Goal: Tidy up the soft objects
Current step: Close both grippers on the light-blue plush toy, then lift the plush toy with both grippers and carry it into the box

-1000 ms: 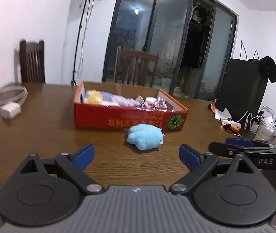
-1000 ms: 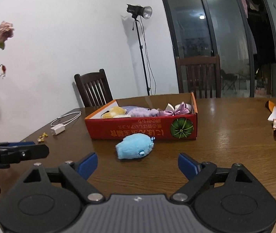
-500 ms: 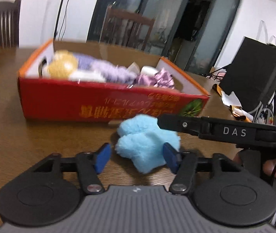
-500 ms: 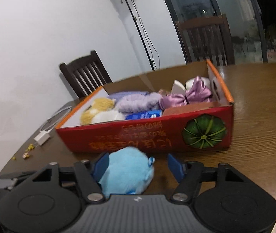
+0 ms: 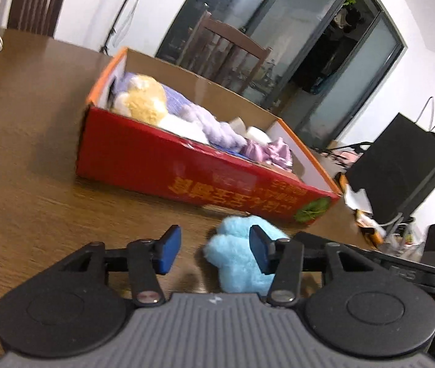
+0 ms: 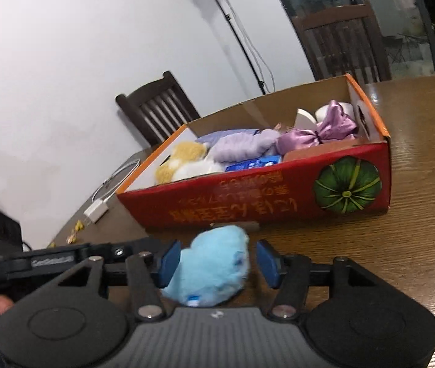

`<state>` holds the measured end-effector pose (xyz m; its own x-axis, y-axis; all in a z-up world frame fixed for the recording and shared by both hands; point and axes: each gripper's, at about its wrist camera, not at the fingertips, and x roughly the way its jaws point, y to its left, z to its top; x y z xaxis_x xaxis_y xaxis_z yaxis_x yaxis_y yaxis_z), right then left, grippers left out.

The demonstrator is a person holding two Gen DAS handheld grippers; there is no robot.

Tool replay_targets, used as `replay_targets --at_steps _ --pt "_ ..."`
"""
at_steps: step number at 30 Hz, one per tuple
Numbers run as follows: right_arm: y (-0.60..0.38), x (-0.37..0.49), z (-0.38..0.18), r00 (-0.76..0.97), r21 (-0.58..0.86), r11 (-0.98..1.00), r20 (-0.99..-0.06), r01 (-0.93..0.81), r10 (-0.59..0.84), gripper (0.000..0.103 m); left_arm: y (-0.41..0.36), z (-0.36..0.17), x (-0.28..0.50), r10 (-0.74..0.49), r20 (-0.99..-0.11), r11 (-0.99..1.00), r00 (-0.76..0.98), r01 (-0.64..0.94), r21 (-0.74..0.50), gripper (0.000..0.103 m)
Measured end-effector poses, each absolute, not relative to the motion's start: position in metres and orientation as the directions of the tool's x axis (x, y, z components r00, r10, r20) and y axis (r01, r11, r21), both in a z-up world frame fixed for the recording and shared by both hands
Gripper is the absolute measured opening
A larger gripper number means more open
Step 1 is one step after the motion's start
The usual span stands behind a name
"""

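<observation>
- Blue plush looks light, soft and squashy, lying on the table just in front of the red box
- Right gripper is closing with the plush between its jaws, not squeezing yet
- Left gripper is closing too, plush only by its right pad
- Best to pinch the fat middle, gently

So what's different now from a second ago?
Both grippers came down close to the blue plush from either side. Their wide jaws are closing around it, not yet clearly squeezing. The plush stayed on the table before the red box, whose toys didn't move.
</observation>
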<state>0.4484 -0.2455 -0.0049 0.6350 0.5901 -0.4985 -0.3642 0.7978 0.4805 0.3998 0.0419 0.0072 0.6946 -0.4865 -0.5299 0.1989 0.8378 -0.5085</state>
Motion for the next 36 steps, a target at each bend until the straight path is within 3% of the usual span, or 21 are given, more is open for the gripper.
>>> replay_targets --at_steps 6,9,11,17,23,30,36 --pt "-0.243 0.454 -0.019 0.624 0.506 0.787 -0.500 -0.353 0.601 0.054 0.029 0.005 0.397 -0.545 -0.537 0.811 0.644 0.245 -0.531 0.054" --pt "-0.239 0.455 -0.028 0.607 0.539 0.762 -0.486 -0.359 0.629 0.043 0.024 -0.003 0.399 -0.531 -0.562 0.821 0.634 0.221 -0.526 0.052" --pt "-0.239 0.456 -0.031 0.607 0.549 0.758 -0.484 -0.352 0.631 0.040 0.023 -0.005 0.399 -0.544 -0.555 0.813 0.629 0.232 -0.534 0.041" --pt "-0.240 0.457 -0.033 0.595 0.572 0.746 -0.482 -0.341 0.642 0.038 0.023 -0.004 0.396 -0.553 -0.548 0.806 0.628 0.236 -0.543 0.035" --pt "-0.246 0.429 0.000 0.652 0.555 0.744 -0.414 -0.373 0.636 0.036 0.029 0.027 0.371 -0.592 -0.444 0.767 0.672 0.301 -0.567 0.035" --pt "-0.248 0.405 0.023 0.665 0.561 0.727 -0.370 -0.396 0.649 0.035 0.028 0.052 0.354 -0.576 -0.426 0.781 0.698 0.316 -0.538 0.034" --pt "-0.236 0.435 0.050 0.680 0.529 0.729 -0.338 -0.434 0.651 0.035 0.034 0.087 0.396 -0.557 -0.394 0.800 0.731 0.345 -0.491 0.034"
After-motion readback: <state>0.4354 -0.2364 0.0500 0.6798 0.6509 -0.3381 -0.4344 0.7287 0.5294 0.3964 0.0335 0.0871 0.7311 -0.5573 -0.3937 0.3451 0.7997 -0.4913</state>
